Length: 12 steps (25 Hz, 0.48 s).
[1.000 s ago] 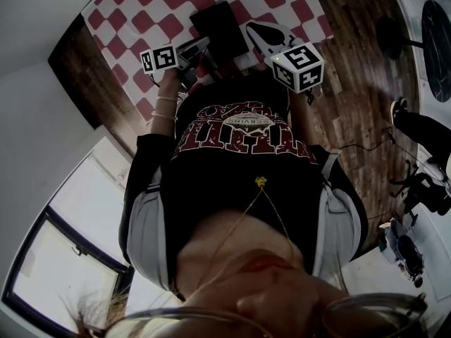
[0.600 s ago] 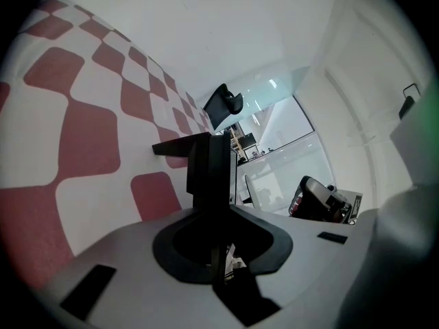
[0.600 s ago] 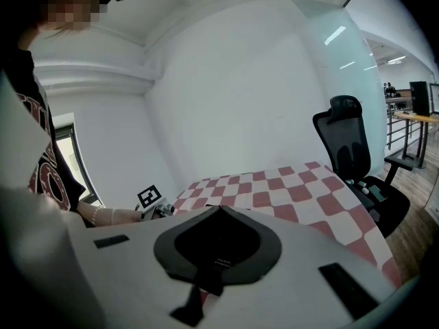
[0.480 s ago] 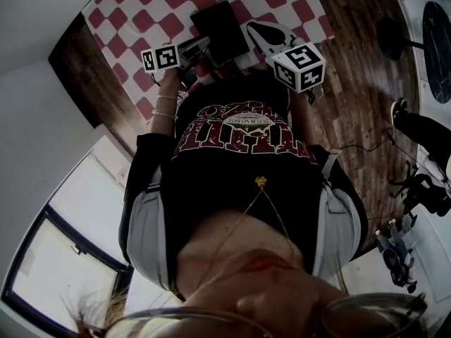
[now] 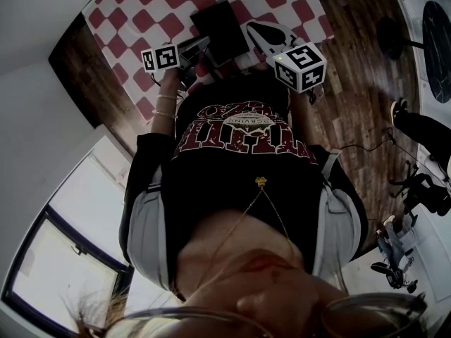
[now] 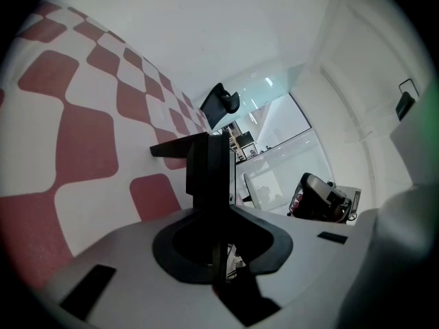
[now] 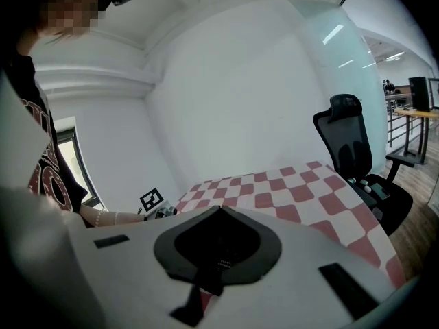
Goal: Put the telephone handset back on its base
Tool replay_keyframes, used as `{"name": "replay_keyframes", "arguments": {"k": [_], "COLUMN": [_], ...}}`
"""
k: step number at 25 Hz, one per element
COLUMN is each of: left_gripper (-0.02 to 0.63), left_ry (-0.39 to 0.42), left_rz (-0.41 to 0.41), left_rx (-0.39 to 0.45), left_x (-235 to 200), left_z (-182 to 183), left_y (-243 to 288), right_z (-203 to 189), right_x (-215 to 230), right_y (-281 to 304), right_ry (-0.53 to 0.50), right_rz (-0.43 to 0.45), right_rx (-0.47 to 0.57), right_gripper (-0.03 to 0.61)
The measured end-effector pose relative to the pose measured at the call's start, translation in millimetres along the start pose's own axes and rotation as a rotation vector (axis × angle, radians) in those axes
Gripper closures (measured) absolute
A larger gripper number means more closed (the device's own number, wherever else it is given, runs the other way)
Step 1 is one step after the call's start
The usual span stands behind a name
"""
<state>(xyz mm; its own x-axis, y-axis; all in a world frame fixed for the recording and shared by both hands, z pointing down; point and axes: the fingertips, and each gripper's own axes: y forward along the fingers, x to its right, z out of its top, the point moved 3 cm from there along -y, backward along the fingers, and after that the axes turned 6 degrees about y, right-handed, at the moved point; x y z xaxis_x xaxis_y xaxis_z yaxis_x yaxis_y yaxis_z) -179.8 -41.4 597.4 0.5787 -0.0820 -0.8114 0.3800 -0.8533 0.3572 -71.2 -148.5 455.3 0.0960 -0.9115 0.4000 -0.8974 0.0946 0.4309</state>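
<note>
A flat black telephone piece [image 5: 218, 25] lies over the red-and-white checked table [image 5: 148, 5]; I cannot tell whether it is the handset or the base. In the left gripper view it rises as a dark upright slab [image 6: 208, 173] from between the jaws. My left gripper [image 5: 199, 49] [image 6: 212, 208] is shut on it. To its right, my right gripper [image 5: 259, 32] [image 7: 218, 210] hovers over the table edge with its jaws met in a point and nothing between them. No second telephone part can be made out.
The person's torso fills the middle of the head view. A black office chair [image 7: 357, 149] stands past the table's far right corner. Wooden floor [image 5: 352, 104] lies to the right. A dark device [image 6: 317, 197] sits on a white surface beyond the left gripper.
</note>
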Motion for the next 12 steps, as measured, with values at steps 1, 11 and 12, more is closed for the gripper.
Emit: {"name": "replay_keyframes", "arguments": {"k": [1, 11, 12], "left_gripper": [0.538, 0.505, 0.506], "left_ry": [0.002, 0.031, 0.031], "left_rz": [0.009, 0.091, 0.095], "left_rx": [-0.002, -0.044, -0.046], "left_x": [0.0, -1.1, -0.8], "left_z": [0.1, 0.8, 0.7], "left_y": [0.0, -1.4, -1.8], "right_z": [0.2, -0.8, -0.8], "right_x": [-0.1, -2.2, -2.1], "right_y": [-0.5, -3.4, -3.8], "right_ry": [0.002, 0.013, 0.013], "right_rz": [0.002, 0.011, 0.011], "right_rx": [0.003, 0.016, 0.016], "right_gripper": [0.558, 0.558, 0.558]}}
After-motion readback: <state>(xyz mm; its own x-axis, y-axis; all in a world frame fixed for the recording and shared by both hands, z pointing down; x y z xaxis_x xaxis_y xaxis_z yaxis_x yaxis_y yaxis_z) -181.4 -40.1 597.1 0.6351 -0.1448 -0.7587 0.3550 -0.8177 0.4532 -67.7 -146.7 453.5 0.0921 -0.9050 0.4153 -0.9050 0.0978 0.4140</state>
